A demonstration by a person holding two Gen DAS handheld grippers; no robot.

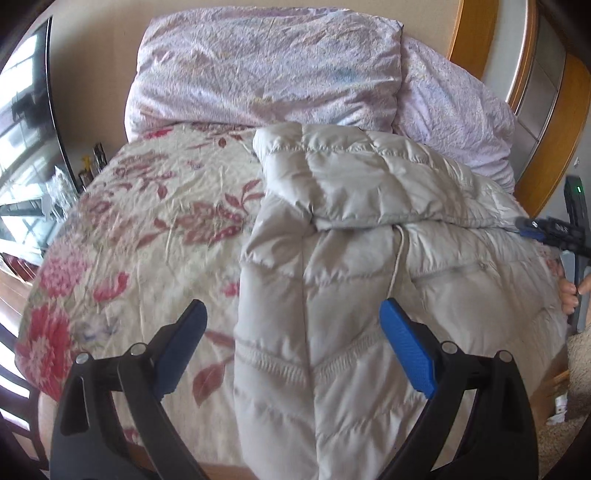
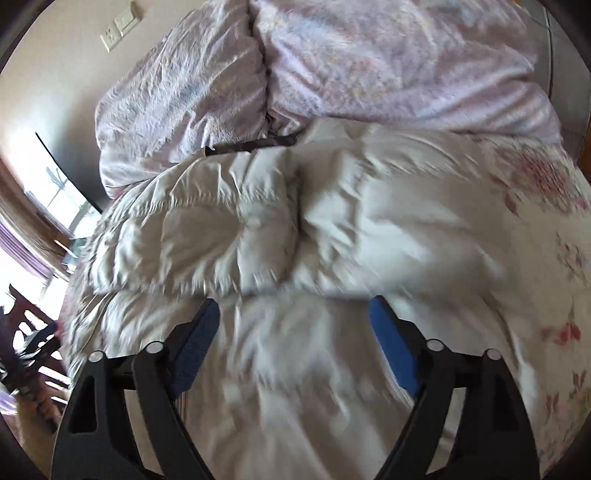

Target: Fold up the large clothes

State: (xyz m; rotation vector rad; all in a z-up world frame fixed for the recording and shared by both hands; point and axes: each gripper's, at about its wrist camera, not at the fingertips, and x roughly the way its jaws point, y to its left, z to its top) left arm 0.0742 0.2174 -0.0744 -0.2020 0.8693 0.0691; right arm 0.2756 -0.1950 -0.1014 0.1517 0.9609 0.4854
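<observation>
- The left gripper [image 1: 293, 317], black-armed with blue ribbed pads, is hanging with its fingers spread wide and nothing pinched between them; one blue pad [image 1: 406, 347] is showing over the near part of the jacket, the other over the bedspread.
- The right gripper [image 2: 293, 321], of the same black and blue build, is also standing wide apart, its pads not pressing on anything, with the jacket's fabric lying below and between them.
- In the left wrist view the right gripper [image 1: 532, 229] is showing at the right edge, with a person's hand [image 1: 570, 291] wrapped round its handle, just at the jacket's far side.
- The pale grey quilted puffer jacket [image 1: 369, 229] is lying on the bed's right half, its upper portion folded over the body, a thin white drawstring [image 1: 397, 258] trailing down from the fold.
- The cream bedspread with red and pink flowers [image 1: 147, 221] is covering the bed beneath the jacket and is lying bare to its left.
- Two crumpled lilac pillows [image 1: 266, 66] are leaning behind the jacket against the beige wall.
- A white wall switch plate [image 2: 120, 27] is sitting up at the left in the right wrist view, which is blurred.
- A wooden headboard frame [image 1: 476, 33] is rising at the right.
</observation>
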